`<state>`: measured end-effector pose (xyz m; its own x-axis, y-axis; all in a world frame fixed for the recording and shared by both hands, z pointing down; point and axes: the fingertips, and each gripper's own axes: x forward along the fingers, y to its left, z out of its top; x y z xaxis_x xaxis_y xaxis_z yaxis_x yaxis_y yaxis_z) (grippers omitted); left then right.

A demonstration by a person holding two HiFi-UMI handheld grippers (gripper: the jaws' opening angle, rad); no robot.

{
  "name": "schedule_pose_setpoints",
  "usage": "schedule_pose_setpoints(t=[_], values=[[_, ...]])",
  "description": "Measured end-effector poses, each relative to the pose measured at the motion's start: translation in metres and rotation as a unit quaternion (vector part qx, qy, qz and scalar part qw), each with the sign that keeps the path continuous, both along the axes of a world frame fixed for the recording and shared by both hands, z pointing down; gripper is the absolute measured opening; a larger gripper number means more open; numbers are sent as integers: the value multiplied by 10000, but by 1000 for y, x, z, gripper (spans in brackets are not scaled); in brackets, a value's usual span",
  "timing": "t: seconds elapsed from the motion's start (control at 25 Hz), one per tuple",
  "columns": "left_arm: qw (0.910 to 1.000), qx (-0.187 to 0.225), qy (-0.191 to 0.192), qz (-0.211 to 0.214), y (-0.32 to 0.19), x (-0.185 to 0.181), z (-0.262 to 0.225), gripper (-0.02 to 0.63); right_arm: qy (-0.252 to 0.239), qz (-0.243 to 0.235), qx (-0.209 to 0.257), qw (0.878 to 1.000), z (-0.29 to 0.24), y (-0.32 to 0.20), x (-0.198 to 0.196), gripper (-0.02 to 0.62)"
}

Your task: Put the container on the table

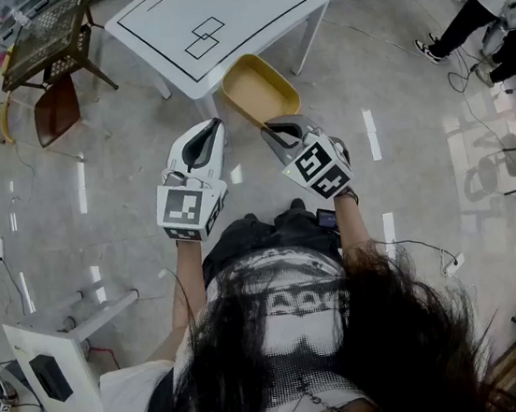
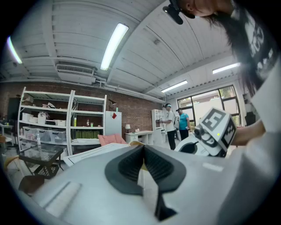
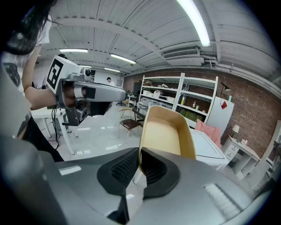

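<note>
A tan oval container (image 1: pixel 257 87) hangs in the air over the floor, just short of the near edge of the white table (image 1: pixel 214 18) with black outlines on its top. My right gripper (image 1: pixel 271 129) is shut on the container's near rim. In the right gripper view the container (image 3: pixel 164 134) stands tilted up, its rim pinched between the pads of my right gripper (image 3: pixel 138 165). My left gripper (image 1: pixel 212 127) floats beside it on the left, shut, nothing between its fingers. In its own view the left gripper (image 2: pixel 143 160) points about level toward the table (image 2: pixel 94 154).
A black wire-mesh side table (image 1: pixel 47 35) and a brown chair (image 1: pixel 57 109) stand left of the white table. A white stand (image 1: pixel 56 354) is at my lower left. People (image 1: pixel 486 5) are at the far right. Shelving (image 2: pixel 48 127) lines the brick wall.
</note>
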<state>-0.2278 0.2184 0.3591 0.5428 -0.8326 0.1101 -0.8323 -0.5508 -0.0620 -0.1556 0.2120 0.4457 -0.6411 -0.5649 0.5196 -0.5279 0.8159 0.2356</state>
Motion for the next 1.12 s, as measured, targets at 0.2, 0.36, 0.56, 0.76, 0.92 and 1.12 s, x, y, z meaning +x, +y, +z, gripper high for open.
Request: schedule_pose_setpoints(t=[0.2,0.36,0.56,0.76,0.92,1.12], values=[[10000,19,15,34,2,-9,-1,0,17,111,-99,9999,1,3,-6,23],[10000,-32,45,23,5,-18,4,0,-83,174,-165,9997,2,8,-12,23],[9999,-115,100,23,1,-19,10,0,-19,198,-241,9995,8,11,-7,23],[9997,-186,134,76,-10,-9,15,0,-6,256,-320,9992,14,4,6,23],[9995,-255,161,107,-26,4,19,0,-6,297,-384,9988,21,-10,20,23],[9994,-323,73,88,-62,29,28,0,-90,299,-437,9986,31,-50,47,23]])
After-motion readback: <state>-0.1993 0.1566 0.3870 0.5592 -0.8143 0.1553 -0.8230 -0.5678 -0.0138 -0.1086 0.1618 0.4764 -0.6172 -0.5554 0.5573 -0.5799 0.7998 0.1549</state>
